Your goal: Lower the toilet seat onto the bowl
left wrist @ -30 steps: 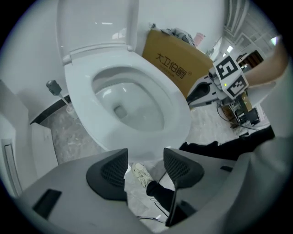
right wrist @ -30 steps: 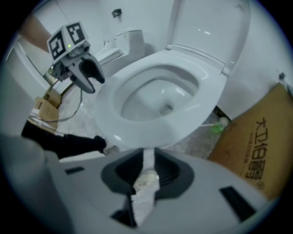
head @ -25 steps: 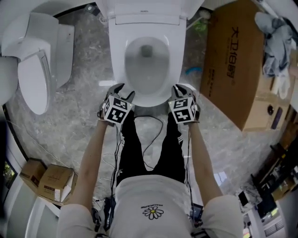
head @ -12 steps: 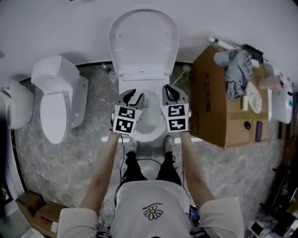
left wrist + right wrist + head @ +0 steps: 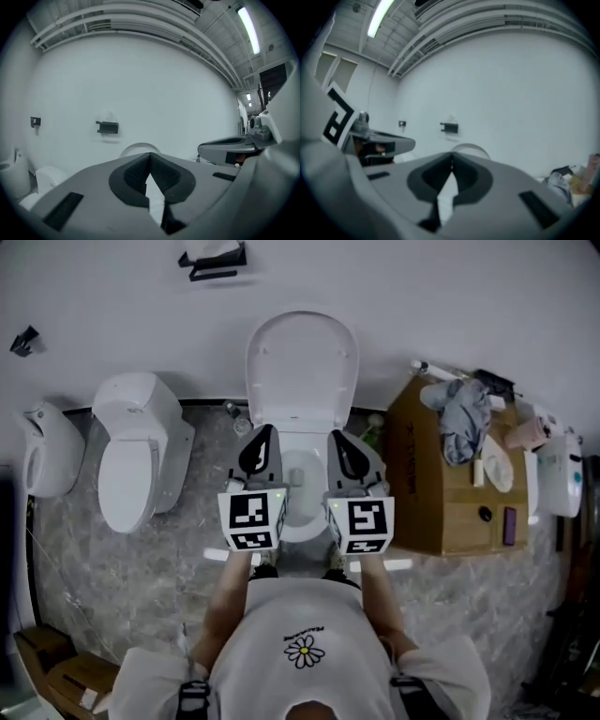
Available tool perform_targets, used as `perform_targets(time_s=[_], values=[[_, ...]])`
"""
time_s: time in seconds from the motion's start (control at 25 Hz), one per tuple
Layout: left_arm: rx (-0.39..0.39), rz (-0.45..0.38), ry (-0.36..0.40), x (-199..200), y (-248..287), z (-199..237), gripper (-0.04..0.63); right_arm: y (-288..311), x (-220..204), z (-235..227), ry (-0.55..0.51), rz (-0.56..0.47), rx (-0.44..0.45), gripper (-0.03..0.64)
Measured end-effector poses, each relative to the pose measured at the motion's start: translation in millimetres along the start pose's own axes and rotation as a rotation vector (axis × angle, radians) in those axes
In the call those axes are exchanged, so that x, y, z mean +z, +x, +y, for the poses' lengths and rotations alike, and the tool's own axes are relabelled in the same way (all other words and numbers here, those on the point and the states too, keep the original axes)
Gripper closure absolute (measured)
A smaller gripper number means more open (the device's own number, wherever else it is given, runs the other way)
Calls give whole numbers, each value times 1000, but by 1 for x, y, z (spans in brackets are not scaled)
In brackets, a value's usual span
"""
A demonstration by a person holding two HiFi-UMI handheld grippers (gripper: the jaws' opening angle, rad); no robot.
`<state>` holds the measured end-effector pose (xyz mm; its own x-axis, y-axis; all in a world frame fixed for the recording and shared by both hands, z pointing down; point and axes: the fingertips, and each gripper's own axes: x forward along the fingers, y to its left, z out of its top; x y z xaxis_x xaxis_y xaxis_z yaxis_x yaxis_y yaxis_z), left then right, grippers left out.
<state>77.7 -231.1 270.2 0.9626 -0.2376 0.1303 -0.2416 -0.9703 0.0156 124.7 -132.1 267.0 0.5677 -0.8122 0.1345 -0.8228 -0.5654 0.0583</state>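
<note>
A: Room toward the seat (image 5: 302, 362)?
B: Nothing is seen between it and the left gripper (image 5: 263, 434) or right gripper (image 5: 335, 438). The bowl (image 5: 302, 472) is seen uncovered between them.
A: Sides?
B: On the left, a free strip of floor (image 5: 202, 491) is seen before a second toilet (image 5: 131, 460). On the right, passage is narrowed by a carton (image 5: 450, 493) near the bowl, with cloth (image 5: 461, 418) piled on top.

A grey, marble-patterned floor (image 5: 103, 559) is seen, bounded by a white wall at the far side. A white toilet (image 5: 301, 418) is set on it against the wall, in the middle. A second white toilet (image 5: 136, 451) is placed to its left, well apart. A large cardboard box (image 5: 422, 493) is stood just to the right of the middle toilet. Smaller cardboard boxes (image 5: 42, 667) are kept at the near left corner.
</note>
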Motion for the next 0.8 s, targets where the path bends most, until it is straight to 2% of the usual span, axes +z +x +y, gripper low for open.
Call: perform_targets(time_s=[0.08, 0.2, 0.28, 0.48, 0.8], values=[[21, -56, -1, 22, -19, -1, 571, -15, 16, 6, -15, -50, 1, 587], [39, -105, 42, 40, -38, -1, 571, -27, 27, 15, -40, -94, 0, 588], [51, -115, 63, 43, -43, 2, 571, -29, 28, 20, -38, -105, 7, 588], [49, -125, 28, 40, -49, 6, 571, -31, 28, 27, -56, -100, 24, 588], [59, -150, 52, 46, -56, 6, 571, -34, 28, 27, -91, -85, 25, 588]])
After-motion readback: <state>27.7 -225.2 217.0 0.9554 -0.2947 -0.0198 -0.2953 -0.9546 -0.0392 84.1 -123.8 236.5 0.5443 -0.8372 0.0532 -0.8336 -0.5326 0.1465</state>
